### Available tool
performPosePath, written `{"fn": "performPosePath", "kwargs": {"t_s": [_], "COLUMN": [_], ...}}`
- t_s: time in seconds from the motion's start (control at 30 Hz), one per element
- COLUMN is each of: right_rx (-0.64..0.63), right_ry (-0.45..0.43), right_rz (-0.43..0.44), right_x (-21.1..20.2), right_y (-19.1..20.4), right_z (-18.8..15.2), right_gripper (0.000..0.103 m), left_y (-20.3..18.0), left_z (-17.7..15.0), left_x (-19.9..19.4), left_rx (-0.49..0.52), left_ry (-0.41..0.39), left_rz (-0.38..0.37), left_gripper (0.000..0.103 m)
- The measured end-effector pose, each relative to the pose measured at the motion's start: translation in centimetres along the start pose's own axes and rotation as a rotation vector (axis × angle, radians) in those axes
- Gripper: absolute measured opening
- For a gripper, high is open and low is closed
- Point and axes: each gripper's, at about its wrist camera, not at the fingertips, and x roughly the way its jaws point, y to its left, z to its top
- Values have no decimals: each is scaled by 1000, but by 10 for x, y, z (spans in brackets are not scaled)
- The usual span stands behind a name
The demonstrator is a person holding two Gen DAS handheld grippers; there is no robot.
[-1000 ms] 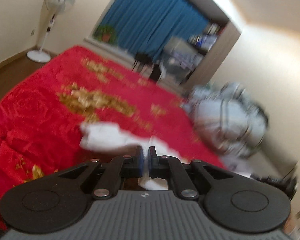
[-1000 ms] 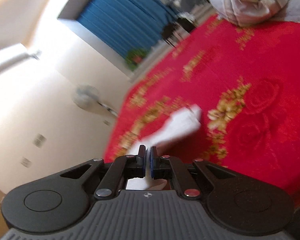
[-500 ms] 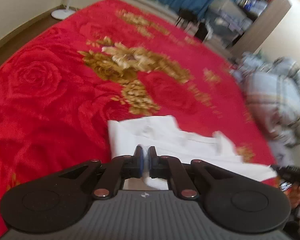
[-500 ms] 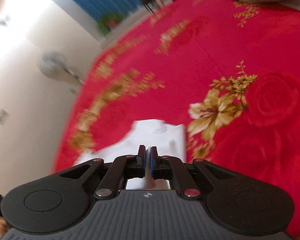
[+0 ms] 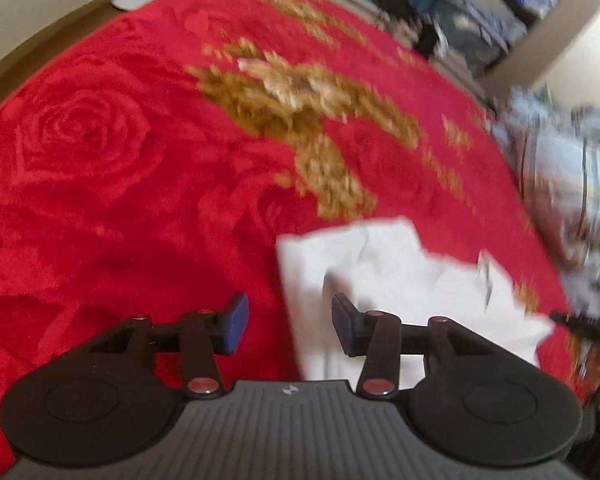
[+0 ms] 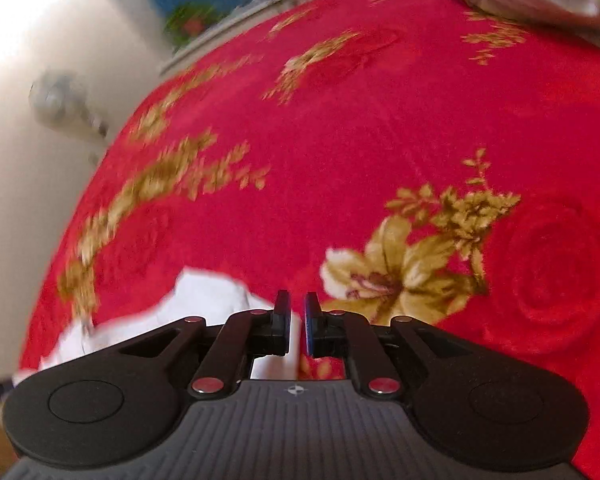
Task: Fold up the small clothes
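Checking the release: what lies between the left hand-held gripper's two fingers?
The white garment's left edge and red blanket, in the left wrist view; the left hand-held gripper's jaws are opening.

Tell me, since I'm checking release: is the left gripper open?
Open and opening: the left gripper pads stand apart, not pressing the white garment below.
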Motion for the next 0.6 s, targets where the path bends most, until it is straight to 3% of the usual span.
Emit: {"fn": "performPosePath", "kwargs": {"t_s": [0.1,0.2,0.3,0.47,0.6], "right_rx": [-109,-251,-317,-375,-321], "right_ry": [137,193,241,194,102], "right_rz": [38,24,16,-46,-63], "right_x": [7,8,15,33,45], "right_y": [2,14,25,38,43], "right_z": [-13,-27,-34,-29,-14], "right_gripper": [20,21,21,21,21], "left_y": [-13,-34,-52,-67,-71], "left_z": [-8,-16,-21,-4,15], "left_x": [4,16,32,53,58], "left_rx": [114,242,317,300,212], "left_ry": [39,69,73,4,-55], "left_rz": [-20,22,70,143,128], "left_gripper": [58,61,61,61,61]}}
